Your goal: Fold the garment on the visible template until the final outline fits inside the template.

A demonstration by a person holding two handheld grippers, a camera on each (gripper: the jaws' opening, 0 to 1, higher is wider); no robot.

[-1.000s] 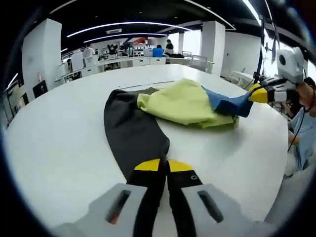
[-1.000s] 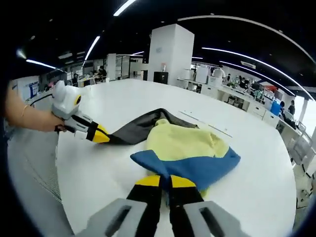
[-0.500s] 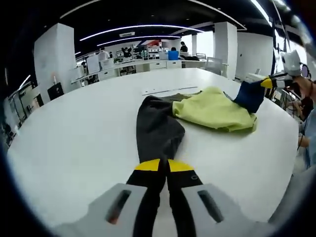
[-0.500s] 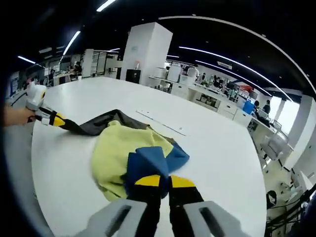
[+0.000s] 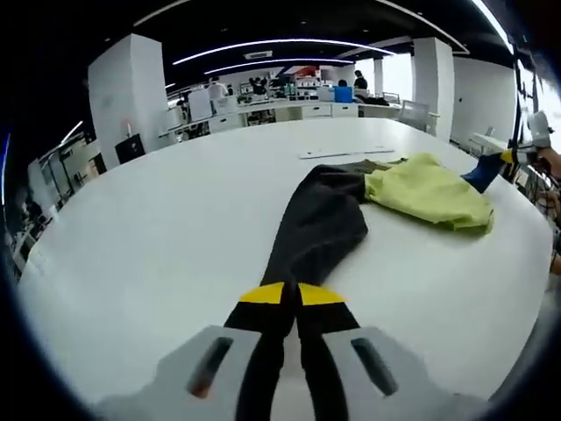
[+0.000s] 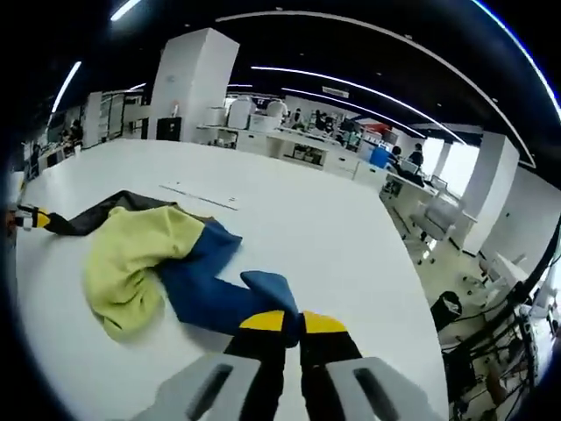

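A garment (image 5: 351, 210) in dark grey, yellow-green and blue is stretched out across a white table (image 5: 158, 228). In the left gripper view, the left gripper (image 5: 290, 295) is seen with its jaws closed on the end of the dark grey part, which runs away toward the yellow-green middle. At the far right edge of that view, the right gripper (image 5: 507, 157) is seen pinching the blue end. In the right gripper view, the jaws of the right gripper (image 6: 292, 323) are clamped on the blue cloth, and the left gripper (image 6: 35, 219) is seen at the far left, on the dark end. A pale strip (image 6: 198, 196) lies on the table beyond the garment.
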